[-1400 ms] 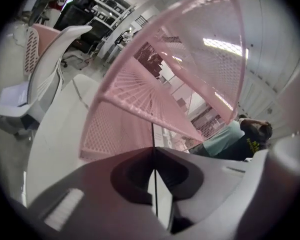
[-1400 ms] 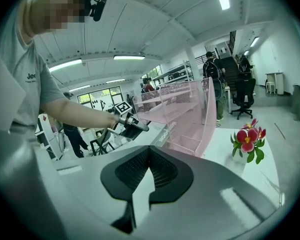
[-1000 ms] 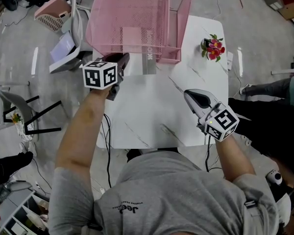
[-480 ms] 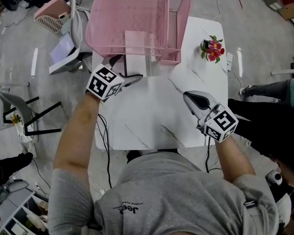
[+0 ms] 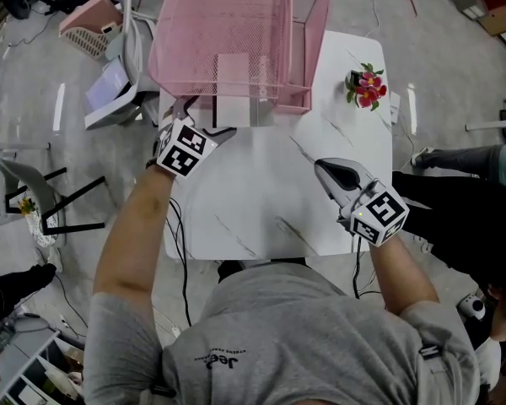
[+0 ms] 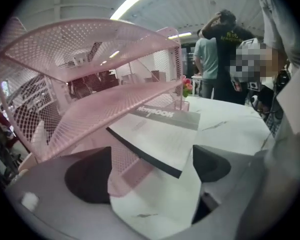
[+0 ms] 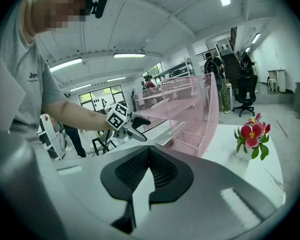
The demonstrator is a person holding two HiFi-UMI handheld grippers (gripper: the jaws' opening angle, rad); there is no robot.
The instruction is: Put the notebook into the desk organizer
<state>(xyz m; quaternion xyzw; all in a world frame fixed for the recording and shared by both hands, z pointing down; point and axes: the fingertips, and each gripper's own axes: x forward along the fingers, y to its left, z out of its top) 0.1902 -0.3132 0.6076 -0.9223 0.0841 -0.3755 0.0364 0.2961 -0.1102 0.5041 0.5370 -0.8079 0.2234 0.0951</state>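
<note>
The pink mesh desk organizer (image 5: 236, 24) stands at the table's far edge. The notebook (image 5: 234, 81) lies on its lower shelf, its grey-banded end sticking out over the table. In the left gripper view the notebook (image 6: 155, 134) rests under the pink shelf (image 6: 105, 104), its near corner between the jaws but touching neither pad. My left gripper (image 5: 204, 118) (image 6: 152, 171) sits just in front of the organizer with its jaws opening wide. My right gripper (image 5: 322, 167) (image 7: 149, 154) hovers over the table's right side, shut and empty, and sees the left gripper (image 7: 132, 124).
A small pot of red flowers (image 5: 367, 83) (image 7: 252, 134) stands at the far right of the white table (image 5: 261, 201). On the floor to the left are a pink basket (image 5: 88, 19) and a chair (image 5: 34, 192). People (image 6: 215, 49) stand beyond the table.
My left gripper has let go of the notebook, spread its jaws and drawn back a little. The notebook stays on the organizer's lower shelf. The right gripper has barely moved.
</note>
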